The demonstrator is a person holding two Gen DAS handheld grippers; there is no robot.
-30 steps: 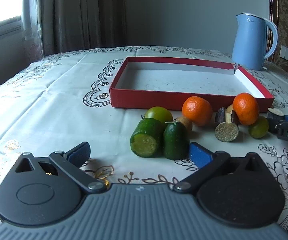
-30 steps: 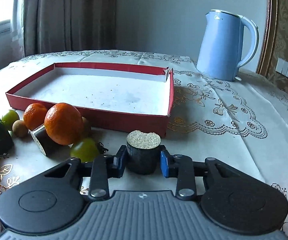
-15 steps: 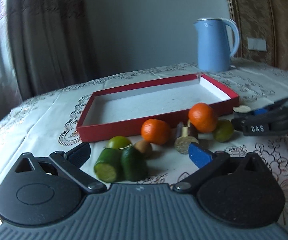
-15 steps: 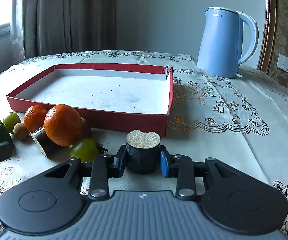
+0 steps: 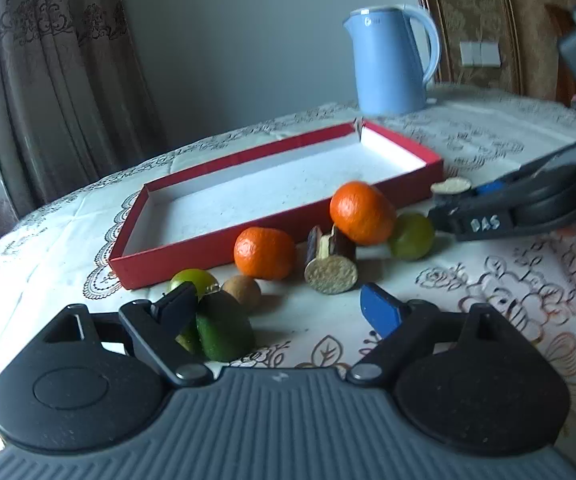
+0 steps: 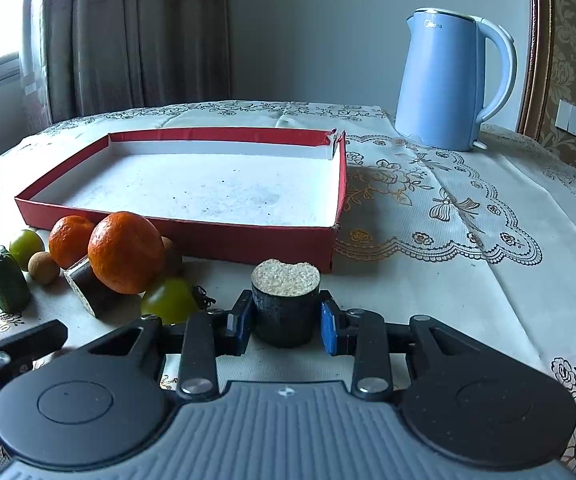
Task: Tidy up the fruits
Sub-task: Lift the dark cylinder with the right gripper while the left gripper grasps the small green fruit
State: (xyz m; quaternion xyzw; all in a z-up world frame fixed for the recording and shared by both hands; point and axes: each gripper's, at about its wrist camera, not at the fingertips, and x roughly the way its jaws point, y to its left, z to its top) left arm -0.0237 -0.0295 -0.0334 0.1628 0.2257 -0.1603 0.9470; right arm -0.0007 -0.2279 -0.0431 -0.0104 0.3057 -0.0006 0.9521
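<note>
An empty red tray (image 5: 208,250) (image 6: 224,236) lies on the tablecloth. In front of it lie two oranges (image 5: 362,213) (image 6: 126,252), green fruits (image 5: 411,236), a small brown fruit (image 5: 242,290), a dark cane piece (image 5: 331,268) and two cucumber pieces (image 5: 224,326). My left gripper (image 5: 280,304) is open, its left finger against the cucumber pieces. My right gripper (image 6: 286,322) is shut on an upright dark cane piece (image 6: 286,300) standing just before the tray's near right corner.
A blue kettle (image 5: 392,60) (image 6: 448,80) stands behind the tray at the right. Curtains hang at the back left. The right gripper's body (image 5: 508,216) lies to the right of the fruit pile in the left wrist view.
My left gripper has swung left and come in low toward the cucumber pieces, which now sit by its left finger. The right gripper stays shut on the cane piece, barely moved.
</note>
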